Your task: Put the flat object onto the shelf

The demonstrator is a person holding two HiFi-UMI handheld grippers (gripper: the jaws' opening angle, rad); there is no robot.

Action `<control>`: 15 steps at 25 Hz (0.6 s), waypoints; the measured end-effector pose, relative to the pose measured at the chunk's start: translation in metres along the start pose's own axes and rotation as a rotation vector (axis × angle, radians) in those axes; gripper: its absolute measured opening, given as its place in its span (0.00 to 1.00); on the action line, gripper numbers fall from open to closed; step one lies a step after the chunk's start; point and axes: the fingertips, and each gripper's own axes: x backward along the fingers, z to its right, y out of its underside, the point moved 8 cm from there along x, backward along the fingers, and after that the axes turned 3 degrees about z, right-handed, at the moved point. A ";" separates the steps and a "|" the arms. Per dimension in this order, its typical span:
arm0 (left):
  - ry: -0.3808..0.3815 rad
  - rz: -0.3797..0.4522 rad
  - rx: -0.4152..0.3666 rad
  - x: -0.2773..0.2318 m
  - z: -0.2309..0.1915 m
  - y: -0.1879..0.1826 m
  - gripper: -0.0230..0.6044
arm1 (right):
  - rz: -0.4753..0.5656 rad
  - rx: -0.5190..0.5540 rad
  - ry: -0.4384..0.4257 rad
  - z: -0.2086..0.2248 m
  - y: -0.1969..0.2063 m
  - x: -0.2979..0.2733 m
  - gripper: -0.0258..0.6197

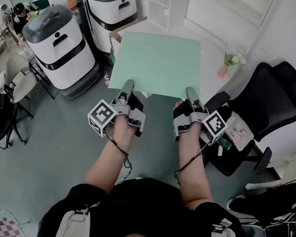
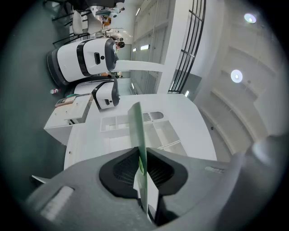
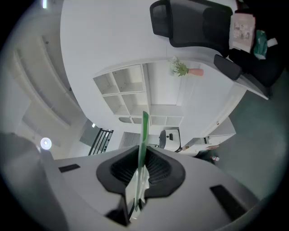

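A flat pale-green board (image 1: pixel 158 63) is held out in front of me, level, above the low white cabinet (image 1: pixel 211 49). My left gripper (image 1: pixel 125 89) is shut on the board's near edge at the left, and my right gripper (image 1: pixel 191 97) is shut on that edge at the right. In the left gripper view the board (image 2: pixel 137 131) shows edge-on between the black pads (image 2: pixel 122 171). The right gripper view shows the same thin green edge (image 3: pixel 144 135) clamped between its pads (image 3: pixel 160 170). White shelf compartments (image 3: pixel 122 92) lie beyond it.
Two white and grey rounded machines (image 1: pixel 61 46) stand at the left. A black office chair (image 1: pixel 267 102) with a packet on its seat stands at the right. A small potted plant (image 1: pixel 230 60) sits on the cabinet top. Open wall shelving (image 1: pixel 163 1) rises behind.
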 end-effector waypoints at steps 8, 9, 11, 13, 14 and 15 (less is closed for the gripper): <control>-0.002 0.016 0.020 0.033 0.006 -0.005 0.10 | -0.005 0.050 -0.018 -0.013 0.019 0.025 0.10; -0.001 0.017 0.022 0.035 0.007 -0.006 0.10 | -0.005 0.051 -0.016 -0.013 0.022 0.027 0.11; 0.001 0.018 0.022 0.040 0.007 -0.009 0.10 | 0.003 0.036 -0.011 -0.014 0.027 0.030 0.12; 0.005 0.019 0.020 0.042 0.007 -0.014 0.10 | 0.008 0.017 -0.002 -0.012 0.032 0.032 0.12; 0.005 0.020 0.019 0.043 0.007 -0.016 0.10 | 0.008 0.011 0.001 -0.010 0.035 0.032 0.12; 0.005 0.019 0.020 0.044 0.006 -0.018 0.10 | 0.007 0.006 0.003 -0.009 0.038 0.032 0.12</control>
